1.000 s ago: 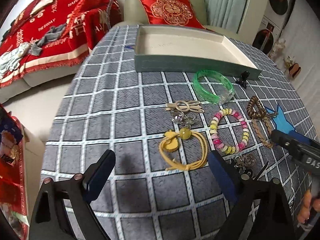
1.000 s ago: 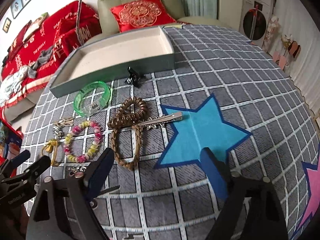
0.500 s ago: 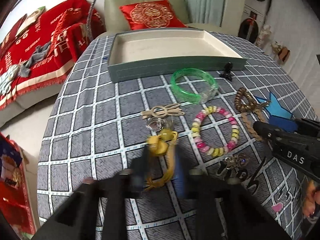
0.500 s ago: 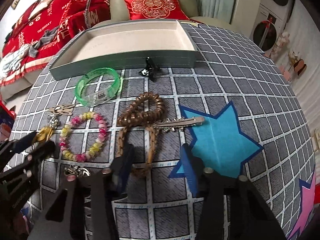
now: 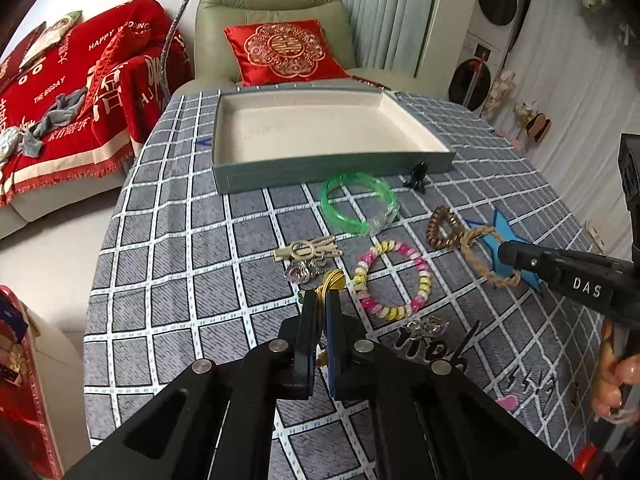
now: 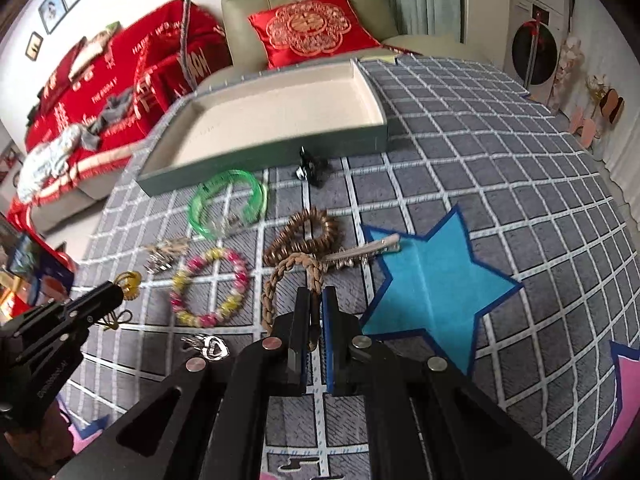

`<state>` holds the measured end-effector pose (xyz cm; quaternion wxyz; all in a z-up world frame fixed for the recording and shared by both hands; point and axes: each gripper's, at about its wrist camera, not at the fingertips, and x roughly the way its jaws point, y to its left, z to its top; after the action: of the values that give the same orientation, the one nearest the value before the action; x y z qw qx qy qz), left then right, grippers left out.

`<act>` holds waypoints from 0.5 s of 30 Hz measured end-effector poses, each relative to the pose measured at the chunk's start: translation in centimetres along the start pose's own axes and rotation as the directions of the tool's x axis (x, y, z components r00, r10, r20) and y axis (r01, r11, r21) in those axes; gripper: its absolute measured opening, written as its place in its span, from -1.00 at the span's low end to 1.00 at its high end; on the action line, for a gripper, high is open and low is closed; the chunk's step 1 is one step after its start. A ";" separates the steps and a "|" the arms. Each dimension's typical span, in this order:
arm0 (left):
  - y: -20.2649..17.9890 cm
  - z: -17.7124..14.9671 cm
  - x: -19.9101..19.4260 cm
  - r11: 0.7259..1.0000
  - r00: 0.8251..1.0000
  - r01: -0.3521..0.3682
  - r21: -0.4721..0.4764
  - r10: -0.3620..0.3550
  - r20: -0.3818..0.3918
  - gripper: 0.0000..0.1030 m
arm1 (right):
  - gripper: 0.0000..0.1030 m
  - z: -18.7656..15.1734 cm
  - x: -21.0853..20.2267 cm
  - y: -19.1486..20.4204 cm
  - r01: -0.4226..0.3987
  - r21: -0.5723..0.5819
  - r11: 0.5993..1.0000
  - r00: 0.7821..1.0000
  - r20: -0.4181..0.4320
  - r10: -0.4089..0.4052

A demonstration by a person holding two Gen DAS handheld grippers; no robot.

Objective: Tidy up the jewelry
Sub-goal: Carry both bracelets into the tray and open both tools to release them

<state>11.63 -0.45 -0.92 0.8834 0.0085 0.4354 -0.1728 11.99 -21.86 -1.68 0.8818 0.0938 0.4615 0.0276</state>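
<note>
My left gripper [image 5: 321, 300] is shut on the yellow hair tie [image 5: 331, 280], whose loop sticks out past the fingertips; it also shows in the right wrist view [image 6: 129, 282]. My right gripper [image 6: 318, 298] is shut on the brown braided band [image 6: 289, 280], seen in the left wrist view [image 5: 482, 254] too. The empty grey-green tray [image 5: 320, 168] [image 6: 256, 156] stands at the back of the table. A green bangle [image 5: 358, 204], a pink-yellow bead bracelet [image 5: 394, 280] and a brown coil tie [image 5: 442, 228] lie between.
A beige hair clip [image 5: 306, 250], a clear charm [image 5: 304, 272], a silver charm [image 5: 426, 326], a black claw clip [image 5: 418, 174] and a silver barrette [image 6: 364, 250] lie on the checked cloth. An armchair with a red cushion [image 5: 284, 52] stands behind the table.
Both grippers were open a second ago. They moved forward and closed, the left on the yellow hair tie, the right on the braided band.
</note>
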 end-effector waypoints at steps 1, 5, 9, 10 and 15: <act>0.1 0.1 -0.3 1.000 1.000 0.006 -0.004 -0.006 0.004 -0.64 | -0.88 0.1 -0.4 0.0 -0.007 0.002 1.000 1.000 0.008 0.007; 0.3 1.2 -1.4 0.999 0.999 0.028 -0.017 -0.028 0.024 -0.64 | -0.88 1.0 -1.9 0.0 -0.054 0.019 0.998 0.998 0.033 0.054; 0.3 3.3 -2.8 0.999 0.998 0.045 -0.018 -0.044 0.055 -0.64 | -0.88 2.9 -3.0 0.3 -0.088 0.013 0.996 0.994 0.060 0.087; 0.3 4.0 -3.1 0.999 0.997 0.050 -0.018 -0.049 0.062 -0.64 | -0.88 3.5 -3.3 0.4 -0.093 0.010 0.996 0.994 0.066 0.092; 0.2 8.4 -4.0 0.999 0.993 0.045 0.006 -0.046 0.109 -0.64 | -0.88 7.5 -3.9 0.8 -0.120 -0.008 0.993 0.989 0.091 0.121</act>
<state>15.85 -0.45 7.38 0.9018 -0.0095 0.3862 -0.1937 15.97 -22.69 5.77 0.8987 0.1217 0.4142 0.0770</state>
